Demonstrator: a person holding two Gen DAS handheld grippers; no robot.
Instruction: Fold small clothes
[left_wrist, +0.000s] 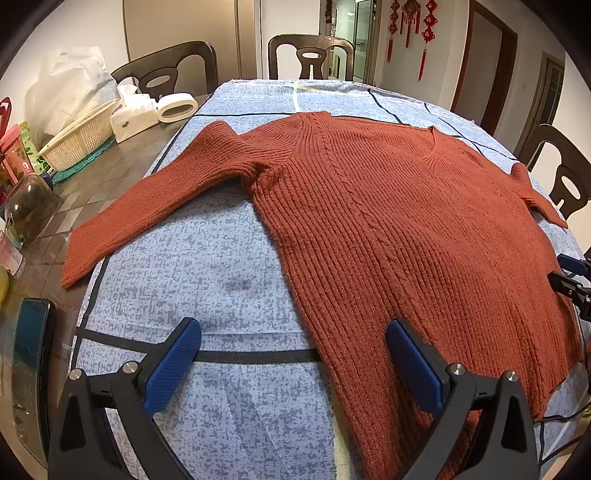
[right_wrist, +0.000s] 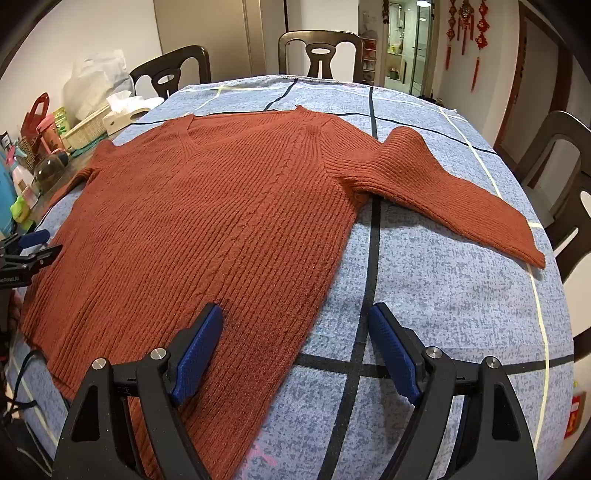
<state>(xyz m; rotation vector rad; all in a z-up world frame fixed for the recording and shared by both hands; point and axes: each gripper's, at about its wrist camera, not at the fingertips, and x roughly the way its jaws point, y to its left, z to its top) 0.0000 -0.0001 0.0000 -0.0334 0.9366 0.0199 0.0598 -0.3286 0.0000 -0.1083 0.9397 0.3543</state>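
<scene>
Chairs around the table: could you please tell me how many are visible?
3. One chair at the far left corner, one chair at the far end, one chair along the right side. Others nearer the cameras may be hidden.

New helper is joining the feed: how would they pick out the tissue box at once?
Start at the blue cloth under the rust sweater, then look past its far-left corner. The tissue box is white, between the woven basket and tape roll, with tissue sticking up.
</scene>
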